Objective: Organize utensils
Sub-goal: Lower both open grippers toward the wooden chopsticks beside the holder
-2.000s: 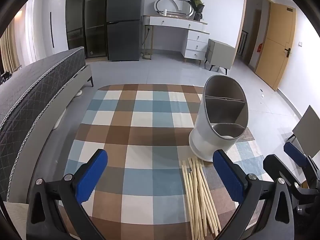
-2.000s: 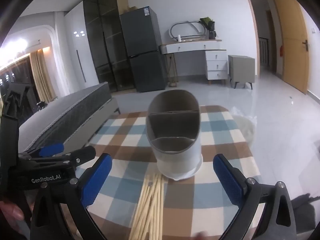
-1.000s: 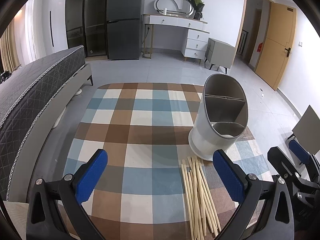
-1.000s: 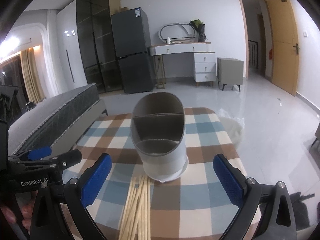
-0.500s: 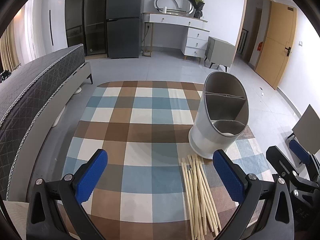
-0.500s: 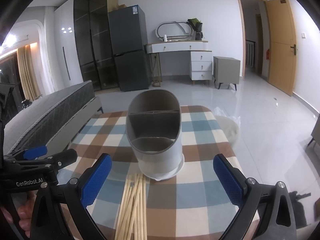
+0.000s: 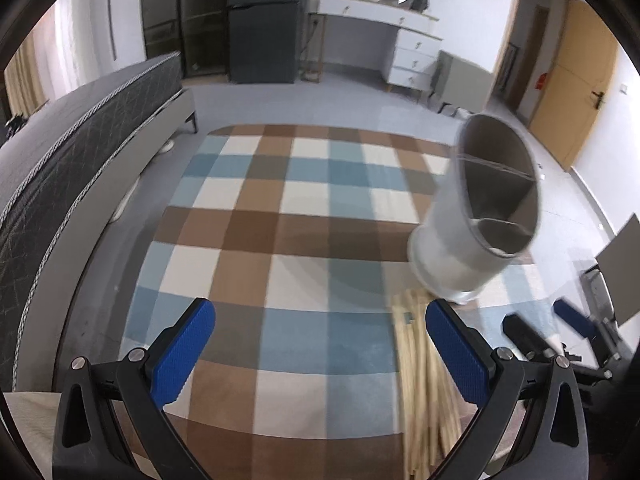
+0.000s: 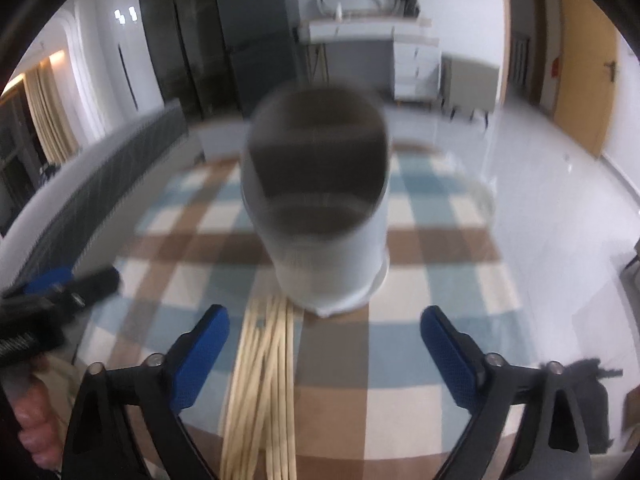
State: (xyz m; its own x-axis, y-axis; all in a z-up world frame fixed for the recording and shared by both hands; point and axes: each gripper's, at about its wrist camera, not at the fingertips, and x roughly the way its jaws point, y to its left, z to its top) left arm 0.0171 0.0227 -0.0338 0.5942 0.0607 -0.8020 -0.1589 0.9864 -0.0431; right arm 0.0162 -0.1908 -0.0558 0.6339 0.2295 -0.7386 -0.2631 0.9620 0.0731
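Nothing sorted yet: chopsticks (image 8: pixel 264 380) lie bundled on the checked table (image 7: pixel 280 208) just before the empty holder (image 8: pixel 320 216); left gripper (image 7: pixel 320 356) released, right gripper (image 8: pixel 324 356) released, jaws just narrowing, nothing pinched.

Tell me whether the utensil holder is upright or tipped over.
Upright. The utensil holder stands on its base on the checked cloth, its open top facing up. The chopsticks lie flat on the cloth in front of it.

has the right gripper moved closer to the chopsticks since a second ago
Yes. The right gripper has come down toward the chopsticks, which now reach between its open jaws beside the holder.
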